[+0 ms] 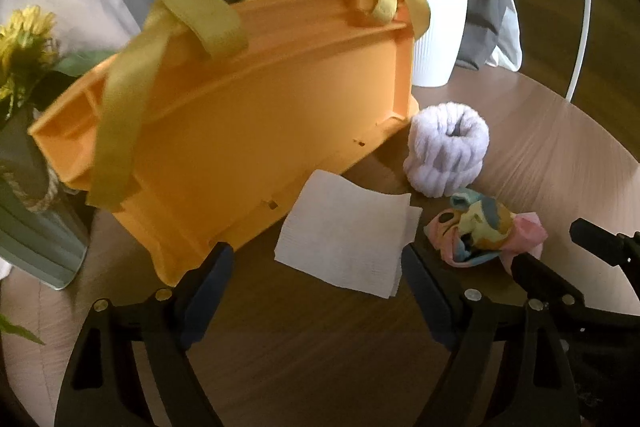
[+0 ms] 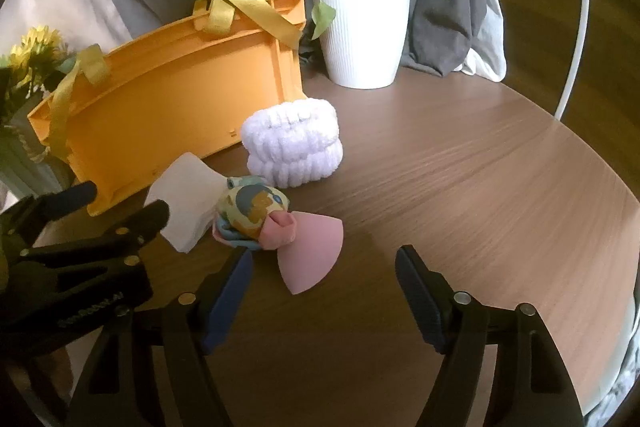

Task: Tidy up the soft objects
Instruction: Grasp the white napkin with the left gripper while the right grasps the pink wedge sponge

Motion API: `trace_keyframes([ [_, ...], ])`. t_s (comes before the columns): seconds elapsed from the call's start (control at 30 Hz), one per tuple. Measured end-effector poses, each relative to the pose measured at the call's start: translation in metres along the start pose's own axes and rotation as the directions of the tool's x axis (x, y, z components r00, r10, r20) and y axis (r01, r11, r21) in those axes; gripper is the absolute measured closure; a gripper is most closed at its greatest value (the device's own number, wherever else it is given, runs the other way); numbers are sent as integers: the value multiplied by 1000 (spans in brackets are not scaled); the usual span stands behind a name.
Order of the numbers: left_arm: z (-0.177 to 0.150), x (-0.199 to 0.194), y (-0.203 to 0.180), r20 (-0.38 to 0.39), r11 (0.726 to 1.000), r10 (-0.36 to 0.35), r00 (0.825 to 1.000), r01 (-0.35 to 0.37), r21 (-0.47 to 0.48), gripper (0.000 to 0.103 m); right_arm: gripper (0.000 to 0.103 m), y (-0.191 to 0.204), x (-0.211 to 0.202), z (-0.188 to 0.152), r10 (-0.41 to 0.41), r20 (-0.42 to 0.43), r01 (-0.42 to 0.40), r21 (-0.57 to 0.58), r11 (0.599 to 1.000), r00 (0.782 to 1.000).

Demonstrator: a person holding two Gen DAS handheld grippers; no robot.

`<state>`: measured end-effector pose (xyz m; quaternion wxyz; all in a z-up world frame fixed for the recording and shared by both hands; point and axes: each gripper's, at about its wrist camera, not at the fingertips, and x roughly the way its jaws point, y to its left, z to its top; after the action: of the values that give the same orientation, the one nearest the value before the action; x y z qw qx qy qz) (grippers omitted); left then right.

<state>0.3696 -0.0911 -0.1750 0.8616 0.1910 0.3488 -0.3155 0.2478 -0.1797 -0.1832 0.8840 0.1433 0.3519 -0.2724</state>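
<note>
With both the left gripper [image 1: 316,259] and right gripper [image 2: 324,271] held apart and empty, the limp, light folded white paper napkin [image 1: 344,239] just ahead is best pinched at its near edge.

Both fisheye views are dim and warm, curving straight lines and darkening to black at the corners. Soft daylight brightens the far wooden table [image 2: 500,155]; the near part lies in shadow. The orange basket [image 1: 224,131] is slightly blurred in the left view.
</note>
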Motion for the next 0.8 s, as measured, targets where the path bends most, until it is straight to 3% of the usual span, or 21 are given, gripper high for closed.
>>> trace_keyframes([
  [0.33,5,24,-4,-46,999,-37,998,37,-5,19,41,0,15,-1,14,-41,-14,3,1000,999],
  [0.63,4,35,-4,-89,996,-79,993,76,-38,40,49,-6,25,1,38,-58,-37,19,999,998],
  [0.8,5,33,-7,-84,995,-92,992,89,-44,67,61,-4,27,2,78,-55,-77,8,997,995],
])
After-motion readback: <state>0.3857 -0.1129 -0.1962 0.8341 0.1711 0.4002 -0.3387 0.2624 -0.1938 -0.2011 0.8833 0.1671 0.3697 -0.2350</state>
